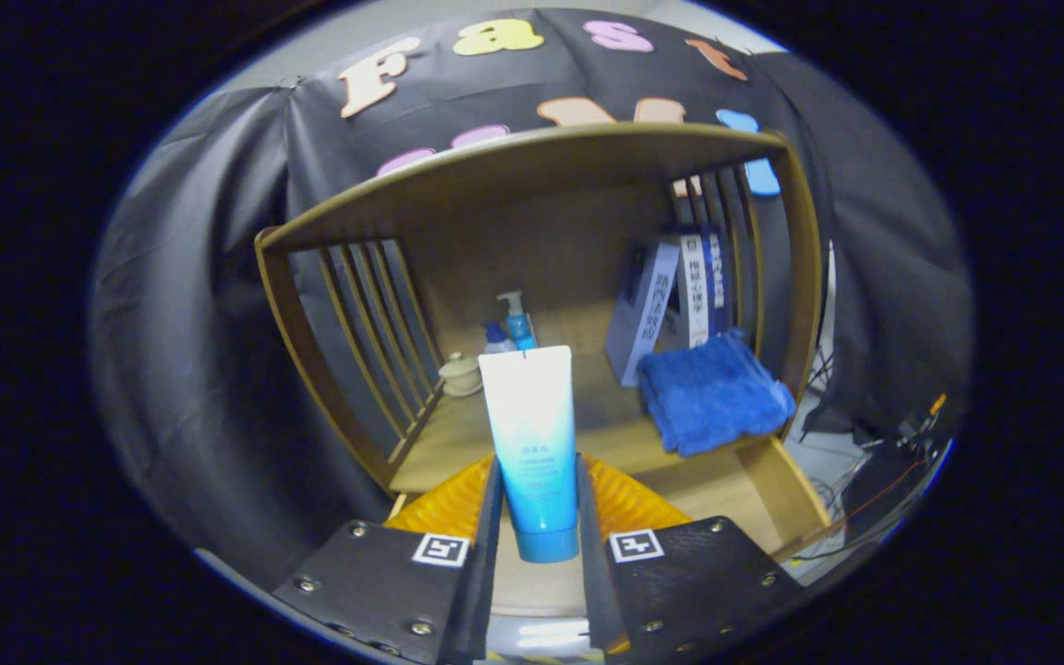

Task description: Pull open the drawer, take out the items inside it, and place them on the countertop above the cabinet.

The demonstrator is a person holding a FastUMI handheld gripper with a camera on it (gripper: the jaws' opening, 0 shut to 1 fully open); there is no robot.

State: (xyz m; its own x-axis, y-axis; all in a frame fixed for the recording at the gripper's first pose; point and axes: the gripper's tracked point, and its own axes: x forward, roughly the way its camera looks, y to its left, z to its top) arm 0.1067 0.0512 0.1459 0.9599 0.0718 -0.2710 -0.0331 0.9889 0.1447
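Blue at its cap end and white toward its flat crimped end, a cosmetic tube (pixel 532 443) stands upright between the fingers of the gripper (pixel 537 517), which are clamped on its lower sides, cap down.

In the gripper view, taking that tube as the landmark: below it and behind the fingers lies the open drawer (pixel 763 489), its light wooden bottom showing on the right, with an orange ribbed item (pixel 629 503) lying in it just behind the tube's lower half. Beyond the tube stretches the countertop (pixel 606 420) of the cabinet, framed by slatted wooden sides. Behind and slightly left of the tube stand a blue pump bottle (pixel 515 323) and a small pale lidded jar (pixel 460 374). To the right of the tube a folded blue towel (pixel 712 392) rests on the countertop, with leaning books (pixel 671 300) behind it.

By my reading, the drawer is already pulled open and the tube is lifted out but not yet set down. Placing it on the countertop remains, and the orange item likely has to follow.
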